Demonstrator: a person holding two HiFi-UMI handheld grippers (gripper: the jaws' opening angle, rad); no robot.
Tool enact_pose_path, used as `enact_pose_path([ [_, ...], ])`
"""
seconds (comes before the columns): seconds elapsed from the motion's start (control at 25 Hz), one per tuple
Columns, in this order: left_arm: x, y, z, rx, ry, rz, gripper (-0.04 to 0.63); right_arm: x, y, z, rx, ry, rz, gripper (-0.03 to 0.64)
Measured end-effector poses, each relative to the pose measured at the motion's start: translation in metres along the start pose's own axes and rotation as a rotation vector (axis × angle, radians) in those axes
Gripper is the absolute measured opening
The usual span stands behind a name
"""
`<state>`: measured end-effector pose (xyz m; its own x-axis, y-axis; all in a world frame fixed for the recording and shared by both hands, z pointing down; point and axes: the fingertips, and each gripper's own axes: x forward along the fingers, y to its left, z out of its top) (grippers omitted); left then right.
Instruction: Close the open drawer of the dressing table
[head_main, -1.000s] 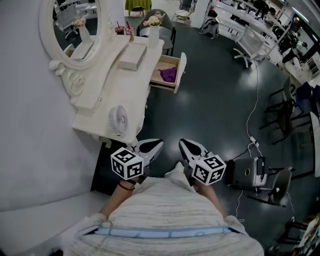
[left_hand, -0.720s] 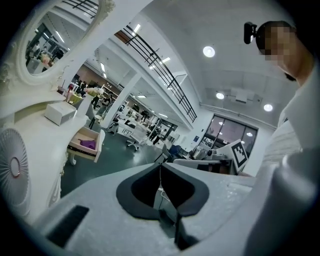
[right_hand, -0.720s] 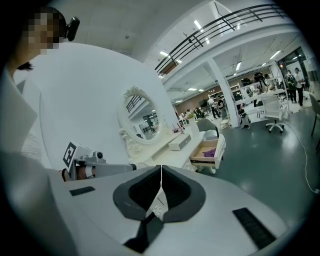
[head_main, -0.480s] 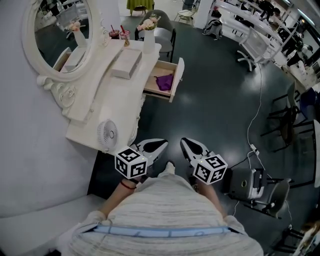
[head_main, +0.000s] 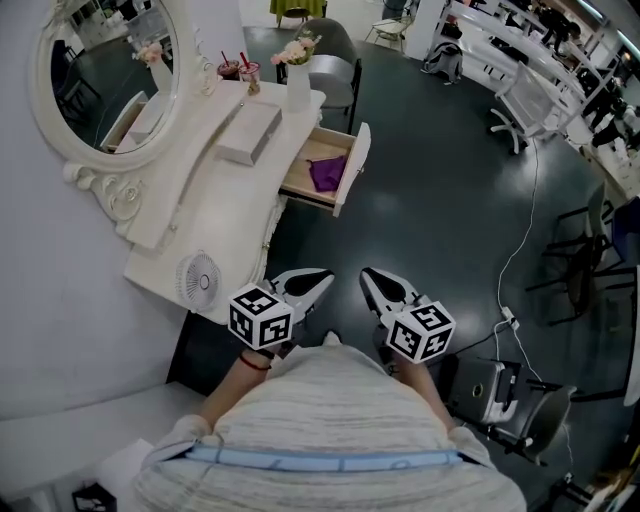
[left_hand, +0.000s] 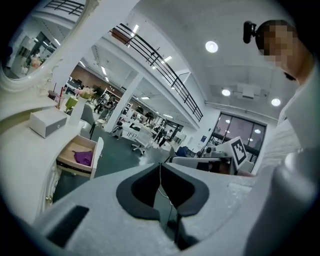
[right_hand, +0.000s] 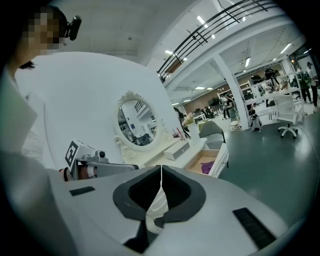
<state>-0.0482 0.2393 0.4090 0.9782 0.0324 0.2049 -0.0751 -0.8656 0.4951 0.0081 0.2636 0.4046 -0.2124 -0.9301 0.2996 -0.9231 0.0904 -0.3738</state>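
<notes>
The white dressing table (head_main: 200, 215) stands at the left under an oval mirror (head_main: 105, 75). Its open drawer (head_main: 322, 172) juts out to the right with a purple cloth (head_main: 327, 173) inside, and its front panel (head_main: 352, 166) faces the floor space. My left gripper (head_main: 320, 279) and right gripper (head_main: 371, 279) are side by side close to my body, both shut and empty, well short of the drawer. The drawer (left_hand: 79, 158) shows left of the left gripper (left_hand: 160, 166), and the drawer (right_hand: 214, 162) shows right of the right gripper (right_hand: 161, 169).
On the table top are a white box (head_main: 248, 131), a vase of flowers (head_main: 297, 72), two drink cups (head_main: 238, 69) and a small fan (head_main: 199, 281). A grey chair (head_main: 338, 62) stands behind the table. An office chair (head_main: 505, 392) and a floor cable (head_main: 518, 250) are at the right.
Both grippers have travelled forward along the table's front with me, still shut. The table and drawer have slid lower in the head view.
</notes>
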Motion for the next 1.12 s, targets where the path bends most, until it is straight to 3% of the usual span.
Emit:
enact_pose_path([
  [0.24,0.030,-0.005,0.003,0.006,0.006,0.008,0.017,0.001,-0.028,0.005,-0.007,0.011,0.035,0.011],
  [0.56,0.054,0.020,0.014,-0.010,0.009,0.008,0.017,0.024,-0.052,0.009,0.016,0.028,0.043,0.011],
  [0.8,0.071,0.059,0.034,-0.025,0.009,0.001,0.017,0.057,-0.074,0.025,0.021,0.032,0.032,0.011],
  [1.12,0.093,0.136,0.088,-0.031,-0.017,0.004,0.017,0.129,-0.104,0.061,0.004,0.044,0.027,0.011],
])
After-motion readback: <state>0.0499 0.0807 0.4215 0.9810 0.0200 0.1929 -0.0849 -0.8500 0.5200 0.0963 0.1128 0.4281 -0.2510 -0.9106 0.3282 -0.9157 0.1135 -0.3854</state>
